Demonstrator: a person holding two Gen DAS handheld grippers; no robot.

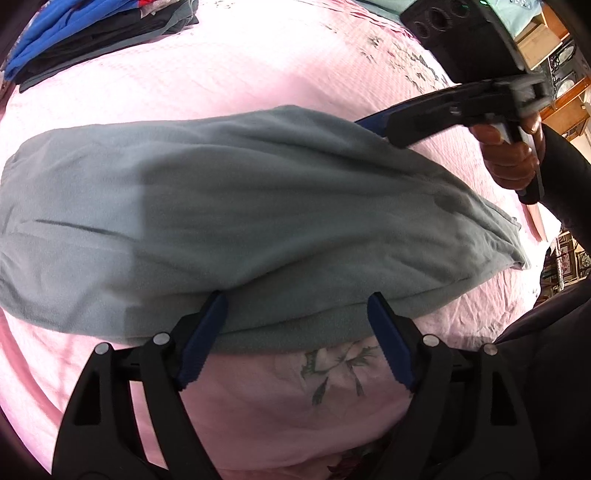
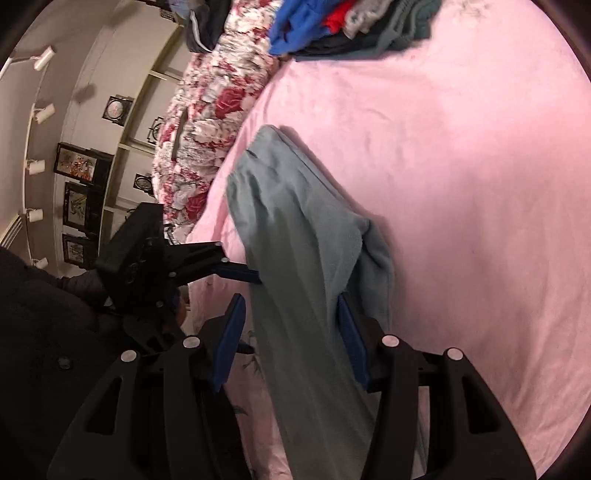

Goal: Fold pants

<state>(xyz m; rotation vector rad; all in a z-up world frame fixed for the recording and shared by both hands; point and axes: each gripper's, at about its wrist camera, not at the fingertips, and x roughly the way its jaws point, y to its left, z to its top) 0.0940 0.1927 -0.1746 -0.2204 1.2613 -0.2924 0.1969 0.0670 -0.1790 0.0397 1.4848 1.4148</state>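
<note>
The grey-green fleece pants (image 1: 236, 206) lie folded across the pink bed sheet (image 1: 258, 74), reaching toward its near edge. We judge them soft, light and limp, so we should grip through all layers at the doubled edge. Our left gripper (image 1: 295, 332) has its fingers wide apart astride that near hem, clamping nothing. Our right gripper (image 2: 291, 339) likewise straddles the cloth, spread wide. A pile of folded clothes (image 1: 92, 33) sits at the far corner.

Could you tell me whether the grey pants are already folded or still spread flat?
Folded at least once: the grey pants lie doubled on the pink bedsheet, stacked layers visible along the near edge.
</note>
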